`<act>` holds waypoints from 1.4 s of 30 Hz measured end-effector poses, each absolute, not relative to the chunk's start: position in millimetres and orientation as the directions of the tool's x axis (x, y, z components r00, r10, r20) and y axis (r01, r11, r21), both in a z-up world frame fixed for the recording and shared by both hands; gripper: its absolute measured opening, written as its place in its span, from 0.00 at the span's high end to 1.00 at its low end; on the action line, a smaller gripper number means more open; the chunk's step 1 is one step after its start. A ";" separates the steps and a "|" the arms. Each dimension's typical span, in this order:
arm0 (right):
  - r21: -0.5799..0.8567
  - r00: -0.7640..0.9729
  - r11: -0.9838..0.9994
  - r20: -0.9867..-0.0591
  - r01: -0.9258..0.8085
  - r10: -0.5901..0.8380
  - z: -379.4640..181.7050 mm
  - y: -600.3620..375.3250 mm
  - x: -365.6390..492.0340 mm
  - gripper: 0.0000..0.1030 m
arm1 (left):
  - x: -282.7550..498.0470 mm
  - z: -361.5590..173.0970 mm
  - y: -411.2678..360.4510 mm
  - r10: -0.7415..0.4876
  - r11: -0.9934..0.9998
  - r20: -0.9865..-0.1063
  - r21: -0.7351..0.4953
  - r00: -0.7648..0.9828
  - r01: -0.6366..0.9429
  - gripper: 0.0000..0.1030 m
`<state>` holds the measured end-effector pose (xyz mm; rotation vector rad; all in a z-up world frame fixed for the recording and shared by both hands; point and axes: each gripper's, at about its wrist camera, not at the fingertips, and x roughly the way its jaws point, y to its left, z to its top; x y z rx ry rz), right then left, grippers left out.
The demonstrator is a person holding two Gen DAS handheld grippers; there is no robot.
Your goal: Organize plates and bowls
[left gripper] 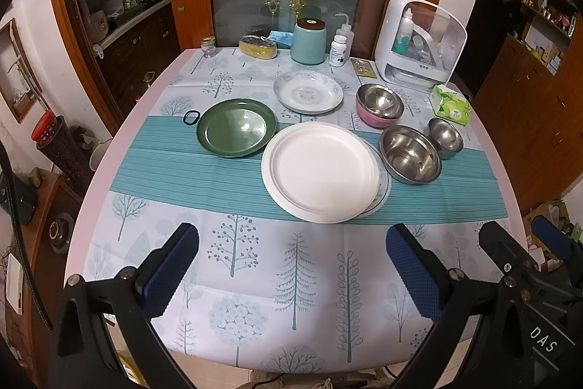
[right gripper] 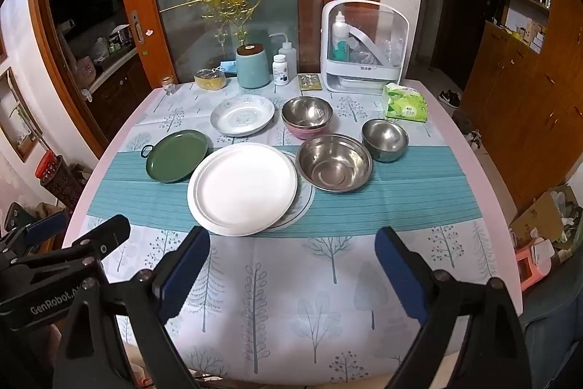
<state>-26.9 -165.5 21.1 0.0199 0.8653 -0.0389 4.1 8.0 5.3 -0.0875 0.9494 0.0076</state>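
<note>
We hold both tongs over the near edge of the table, each released with its blue pads spread wide and nothing between them. The left gripper (left gripper: pixel 291 265) hangs above the tree-print tablecloth (left gripper: pixel 255 279); the right gripper (right gripper: pixel 291 265) does the same. In the right wrist view the neighbouring tool's body reads "GenRobot.AI"; in the left wrist view the other tool shows "DAS".

Just past the pads lies the white plate (left gripper: pixel 320 172), resting on a patterned plate whose rim peeks out on its right side. Left of it, nearly touching, sits the green plate (left gripper: pixel 236 127) with a small loop handle. Behind them is the floral plate (left gripper: pixel 308 91). To the right we see a large steel bowl (left gripper: pixel 411 154), a small steel bowl (left gripper: pixel 445 137) just beside it, and a steel bowl nested in a pink bowl (left gripper: pixel 375 120).

Along the far edge stand a teal canister (left gripper: pixel 308 41), a white pill bottle (left gripper: pixel 338 50) whose label is too small to read, a white dish rack (left gripper: pixel 419 46) and a green tissue pack (left gripper: pixel 451 105) with illegible print.
</note>
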 end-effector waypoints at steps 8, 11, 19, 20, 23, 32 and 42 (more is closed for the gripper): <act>0.002 0.650 0.999 -0.759 0.043 -0.027 21.9 -163.1 -26.5 0.10 | 10.2 9.3 11.2 -0.041 0.995 -0.807 -0.086 0.589 -0.048 0.01; 0.004 0.653 0.999 -0.757 0.047 -0.028 21.2 -162.8 -22.5 0.10 | 12.3 11.2 14.1 -0.037 0.995 -0.802 -0.086 0.597 -0.053 0.01; 0.009 0.656 0.999 -0.754 0.050 -0.026 21.5 -162.3 -18.5 0.10 | 13.4 7.5 16.9 -0.037 0.995 -0.805 -0.085 0.592 -0.053 0.01; 0.009 0.656 0.999 -0.754 0.049 -0.025 21.2 -162.2 -17.8 0.10 | 13.1 7.3 17.0 -0.036 0.995 -0.805 -0.084 0.593 -0.054 0.01; 0.009 0.656 0.999 -0.754 0.050 -0.026 21.5 -162.2 -17.6 0.10 | 13.3 7.3 16.9 -0.036 0.995 -0.804 -0.084 0.593 -0.053 0.01; 0.003 0.657 0.999 -0.753 0.050 -0.030 22.9 -160.0 -16.2 0.10 | 11.5 5.4 18.6 -0.037 0.995 -0.804 -0.085 0.593 -0.053 0.01; 0.004 0.658 0.999 -0.752 0.052 -0.031 22.8 -159.2 -15.4 0.10 | 11.6 5.4 18.6 -0.038 0.995 -0.803 -0.086 0.594 -0.053 0.01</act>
